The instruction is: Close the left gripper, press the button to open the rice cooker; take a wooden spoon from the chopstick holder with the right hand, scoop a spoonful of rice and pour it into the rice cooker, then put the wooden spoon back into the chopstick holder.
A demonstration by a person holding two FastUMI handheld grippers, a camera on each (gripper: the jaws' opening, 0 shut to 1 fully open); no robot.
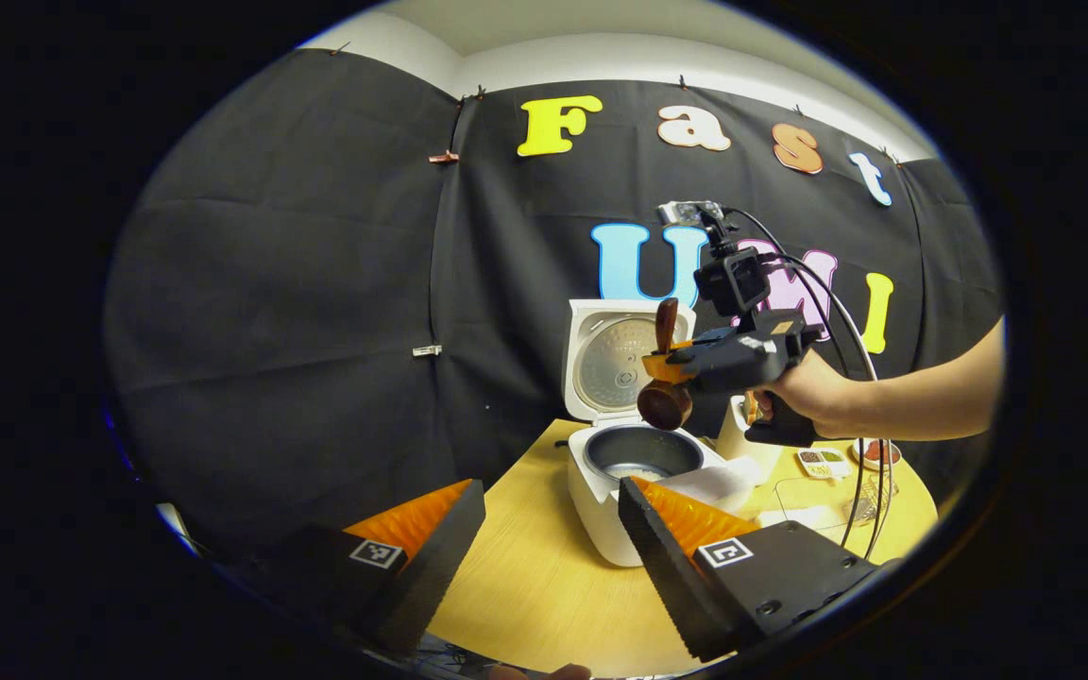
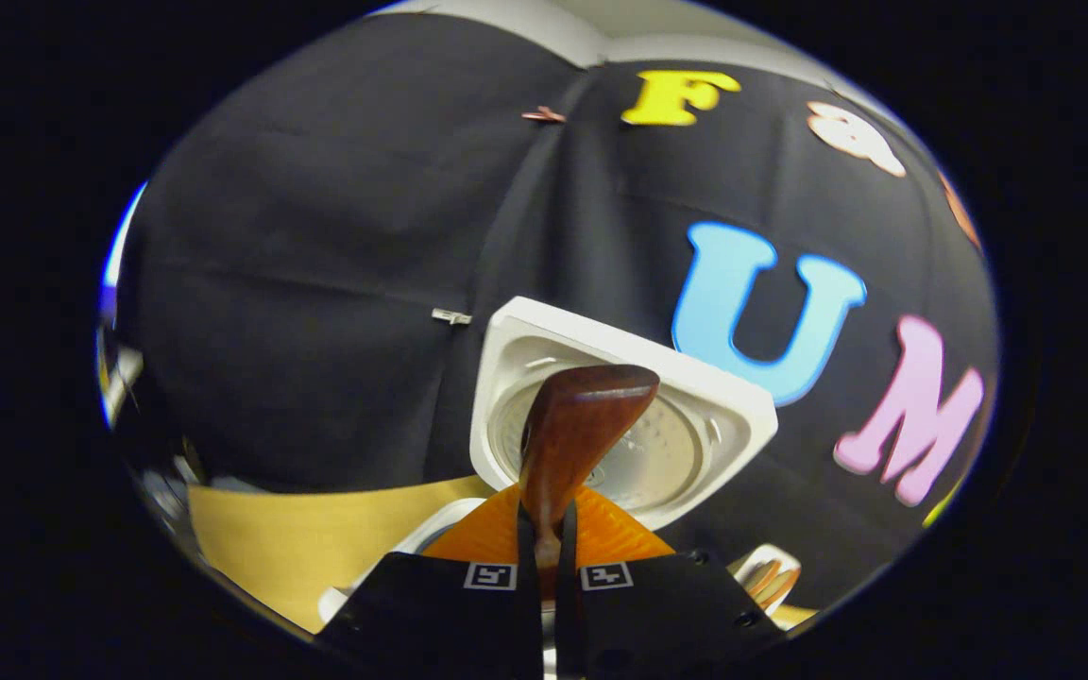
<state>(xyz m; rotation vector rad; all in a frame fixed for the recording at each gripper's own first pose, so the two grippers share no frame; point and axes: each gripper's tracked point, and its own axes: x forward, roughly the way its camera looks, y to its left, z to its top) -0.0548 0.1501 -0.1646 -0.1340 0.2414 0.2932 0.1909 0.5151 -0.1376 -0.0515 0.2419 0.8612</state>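
Right tool [image 1: 667, 364] is clamped on the wooden spoon [image 1: 665, 401], bowl hanging above the rice cooker [image 1: 634, 472], lid up, on the worktop [image 1: 535, 567]. Looks like some rice in the pot, hard to tell. Left tool [image 1: 553, 557] hangs released, low.

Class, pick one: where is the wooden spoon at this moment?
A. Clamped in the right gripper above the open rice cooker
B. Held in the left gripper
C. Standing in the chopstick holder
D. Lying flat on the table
A: the right gripper pinches the wooden spoon above the open rice cooker.
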